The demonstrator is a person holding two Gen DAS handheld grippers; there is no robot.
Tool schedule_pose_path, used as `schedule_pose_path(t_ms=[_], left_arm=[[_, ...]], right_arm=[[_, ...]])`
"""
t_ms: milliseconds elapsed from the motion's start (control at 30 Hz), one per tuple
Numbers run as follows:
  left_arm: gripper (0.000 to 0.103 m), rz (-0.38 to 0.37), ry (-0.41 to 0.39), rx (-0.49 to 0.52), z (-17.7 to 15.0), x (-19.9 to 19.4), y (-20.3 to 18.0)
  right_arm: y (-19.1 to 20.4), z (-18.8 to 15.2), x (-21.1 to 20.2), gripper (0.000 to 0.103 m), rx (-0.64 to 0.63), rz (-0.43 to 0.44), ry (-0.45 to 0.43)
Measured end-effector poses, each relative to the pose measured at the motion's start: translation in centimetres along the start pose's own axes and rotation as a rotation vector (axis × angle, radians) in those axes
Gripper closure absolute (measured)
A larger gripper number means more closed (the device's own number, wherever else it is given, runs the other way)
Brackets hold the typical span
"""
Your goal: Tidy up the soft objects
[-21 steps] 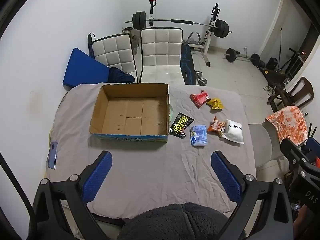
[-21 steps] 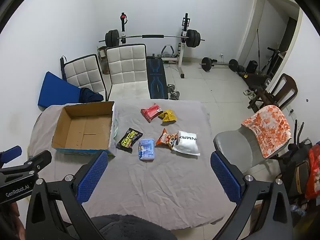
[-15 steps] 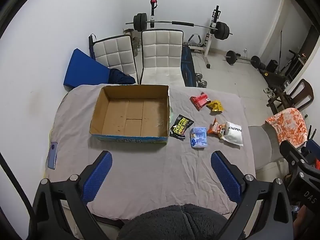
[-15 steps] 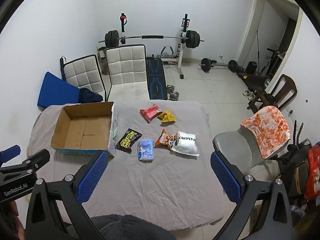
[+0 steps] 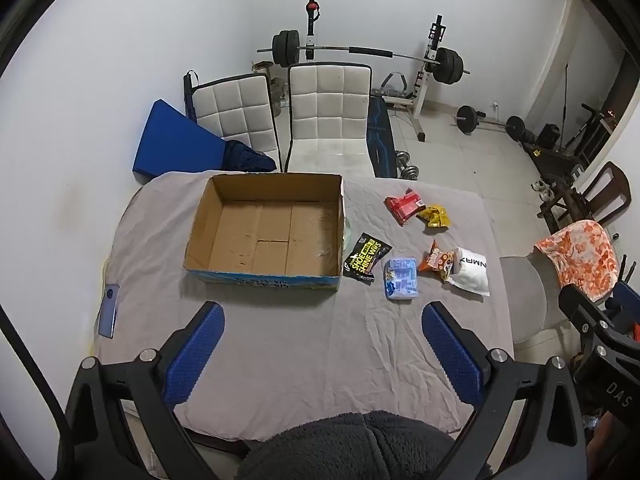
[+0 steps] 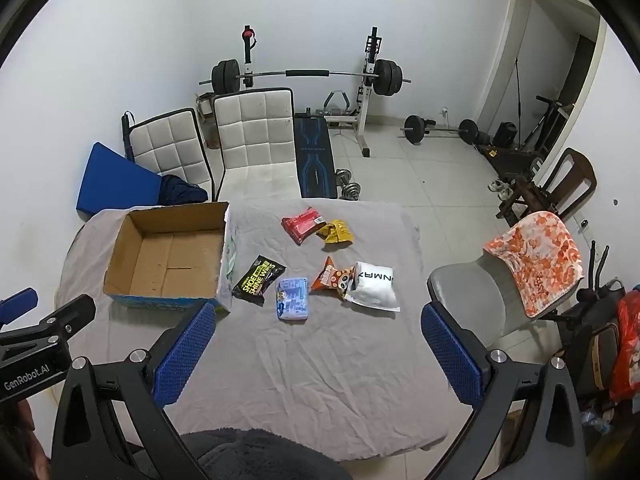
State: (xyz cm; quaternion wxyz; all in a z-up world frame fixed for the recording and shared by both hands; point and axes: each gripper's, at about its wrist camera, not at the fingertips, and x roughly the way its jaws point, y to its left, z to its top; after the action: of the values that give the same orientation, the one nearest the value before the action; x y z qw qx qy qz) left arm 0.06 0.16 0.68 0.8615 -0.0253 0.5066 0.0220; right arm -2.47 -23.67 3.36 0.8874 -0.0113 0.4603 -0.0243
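An open, empty cardboard box point(image 5: 264, 236) point(image 6: 168, 260) stands on the left of a table covered with a grey cloth point(image 5: 280, 352) point(image 6: 320, 360). To its right lie several soft packets: black point(image 5: 365, 257) point(image 6: 258, 280), light blue point(image 5: 400, 279) point(image 6: 293, 298), orange point(image 5: 438, 260) point(image 6: 332, 278), white point(image 5: 470, 272) point(image 6: 374, 286), red point(image 5: 404, 205) point(image 6: 302, 224) and yellow point(image 5: 435, 216) point(image 6: 335, 232). My left gripper point(image 5: 324, 352) is open and empty above the table's near edge. My right gripper point(image 6: 316, 356) is open and empty too, short of the packets.
A phone point(image 5: 109, 311) lies at the table's left edge. Two white chairs point(image 5: 328, 116) stand behind the table, a grey chair with an orange cloth point(image 6: 532, 256) to its right. A weight bench and barbell point(image 6: 308, 76) are at the back wall.
Both grippers have drawn back and up a little, so the table and packets look slightly farther. Nothing on the table has moved.
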Motion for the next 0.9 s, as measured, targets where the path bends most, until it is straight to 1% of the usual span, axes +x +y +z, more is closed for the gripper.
schedule_pose_path(t_ms=[33, 300, 900], left_arm=[[0.002, -0.001, 0.001, -0.001, 0.08, 0.11, 0.06], [0.002, -0.004, -0.005, -0.004, -0.47, -0.05, 0.09], [0.002, -0.003, -0.007, -0.001, -0.24, -0.02, 0.08]], right_arm=[[0.58, -0.61, 0.33, 0.000, -0.004, -0.003, -0.003], [0.67, -0.75, 0.16, 0.000, -0.006, -0.002, -0.001], [0.65, -0.45, 0.08, 0.000, -0.008, -0.005, -0.009]])
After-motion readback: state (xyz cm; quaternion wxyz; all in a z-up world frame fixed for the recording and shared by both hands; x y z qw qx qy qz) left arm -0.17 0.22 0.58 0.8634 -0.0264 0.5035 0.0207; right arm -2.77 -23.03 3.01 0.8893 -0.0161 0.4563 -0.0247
